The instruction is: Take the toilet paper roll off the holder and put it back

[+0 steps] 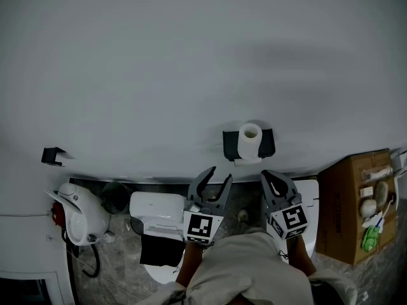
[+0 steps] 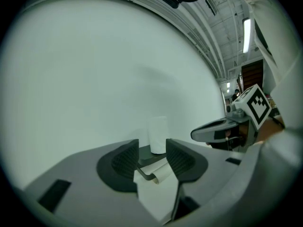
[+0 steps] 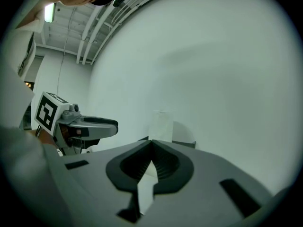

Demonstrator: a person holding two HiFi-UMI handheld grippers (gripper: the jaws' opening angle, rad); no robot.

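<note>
White bathroom wall [image 1: 191, 56], and the toilet paper roll [image 1: 249, 140] stands upright on its black holder [image 1: 268, 143].
Both grippers hover just short of it, touching nothing: left gripper [image 1: 217, 175] has its jaws apart and empty, right gripper [image 1: 270, 178] has its jaws pressed together. The toilet [image 1: 156, 210] is beneath the left one, and a cardboard box [image 1: 348, 208] sits far right.

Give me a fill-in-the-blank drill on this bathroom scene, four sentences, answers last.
The toilet paper roll stands on a holder coloured ____.
The right gripper has its fingers touching at the tips, so it is ____.
The left gripper has its fingers apart, so it is ____.
The cardboard box stands at the head view's ____ edge.
Missing words: black; shut; open; right.
</note>
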